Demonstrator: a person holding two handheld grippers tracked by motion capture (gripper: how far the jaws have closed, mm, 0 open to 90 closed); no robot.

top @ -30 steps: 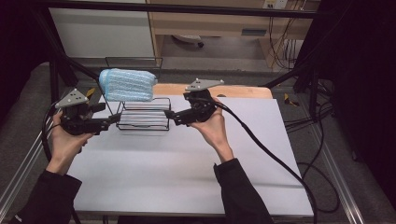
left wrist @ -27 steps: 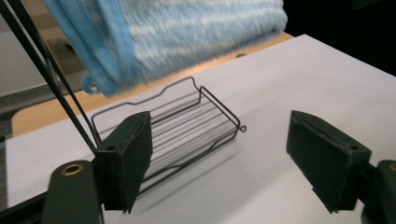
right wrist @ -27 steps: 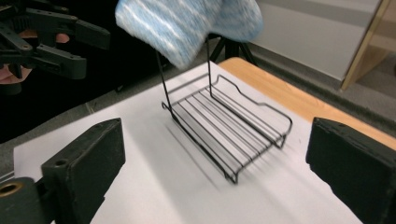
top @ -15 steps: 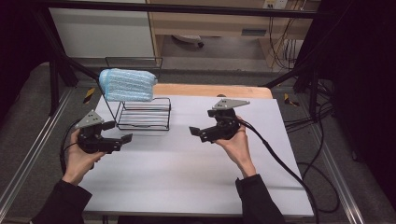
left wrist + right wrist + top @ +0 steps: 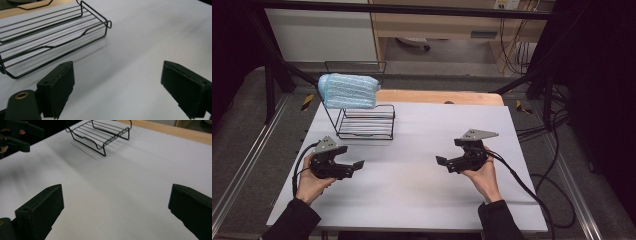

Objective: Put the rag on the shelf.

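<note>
both grippers are drawn back from the wire rack [image 5: 365, 121]; left gripper [image 5: 354, 166] and right gripper [image 5: 443, 162] are held gaping, nothing between.

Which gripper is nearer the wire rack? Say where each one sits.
Left. The left gripper sits just in front of the wire rack, jaws open. The right gripper is farther off, toward the rack's right, also open.
</note>
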